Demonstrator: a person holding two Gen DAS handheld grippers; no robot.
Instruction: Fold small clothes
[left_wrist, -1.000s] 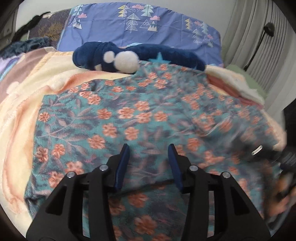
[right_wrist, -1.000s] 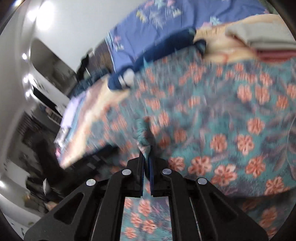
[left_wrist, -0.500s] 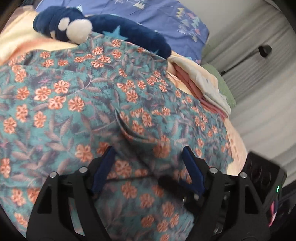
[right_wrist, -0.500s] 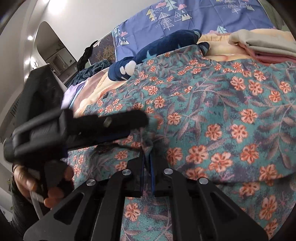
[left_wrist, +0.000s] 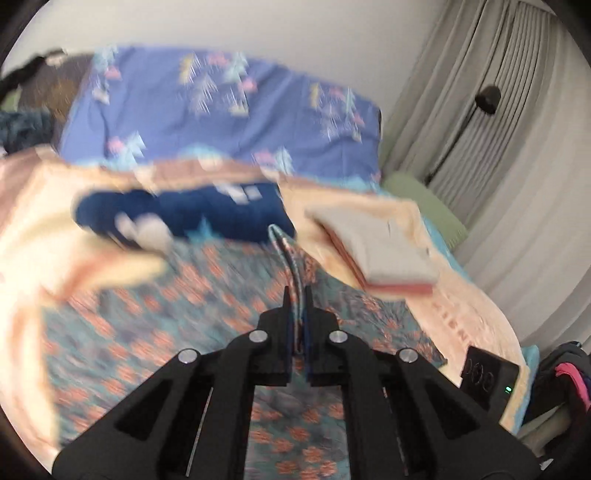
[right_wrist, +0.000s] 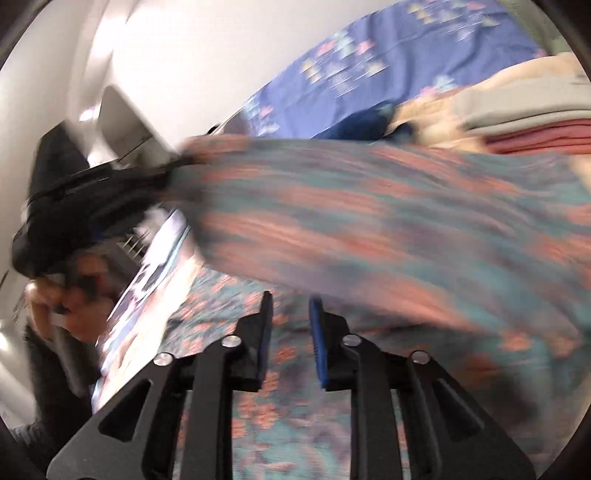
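Floral garment (left_wrist: 207, 332), thin and rumpled, pinched by left gripper (left_wrist: 296, 295); right gripper (right_wrist: 290, 306) fingers apart over it.

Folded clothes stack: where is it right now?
Left wrist view: folded clothes stack sits on the bed right of centre, beside the navy plush, just beyond the floral garment.

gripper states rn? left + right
Left gripper: closed, pinching a raised fold of the floral garment.
Right gripper: open, nothing between its fingers.
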